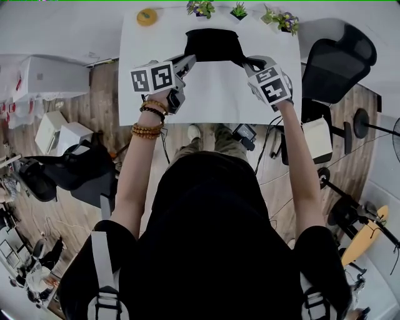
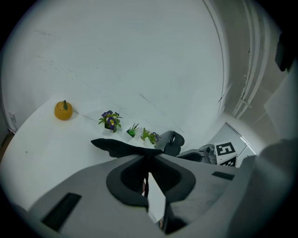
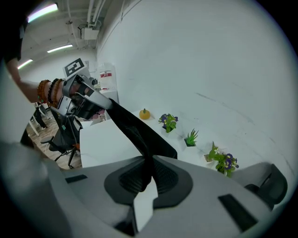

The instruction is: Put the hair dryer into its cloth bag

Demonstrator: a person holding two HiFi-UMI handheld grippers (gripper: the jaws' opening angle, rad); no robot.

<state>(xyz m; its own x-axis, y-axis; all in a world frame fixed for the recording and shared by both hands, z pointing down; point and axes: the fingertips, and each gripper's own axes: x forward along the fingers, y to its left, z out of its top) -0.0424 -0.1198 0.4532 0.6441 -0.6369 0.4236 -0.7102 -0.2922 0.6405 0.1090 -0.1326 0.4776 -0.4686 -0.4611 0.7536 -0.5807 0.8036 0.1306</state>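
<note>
Along the desk's (image 1: 212,94) far edge stand three small potted plants (image 1: 238,10) and, left of them, one orange fruit (image 1: 147,17); one black office chair (image 1: 337,62) sits at the right. The single black cloth bag (image 1: 212,45) is held stretched over the desk's far half, with the left gripper (image 1: 187,61) clamped on its left edge and the right gripper (image 1: 253,64) on its right edge.

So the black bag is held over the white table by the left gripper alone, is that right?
Not quite. Both grippers hold it: the left gripper and the right gripper are each shut on an edge of the black bag over the white table, as the head view shows.
</note>
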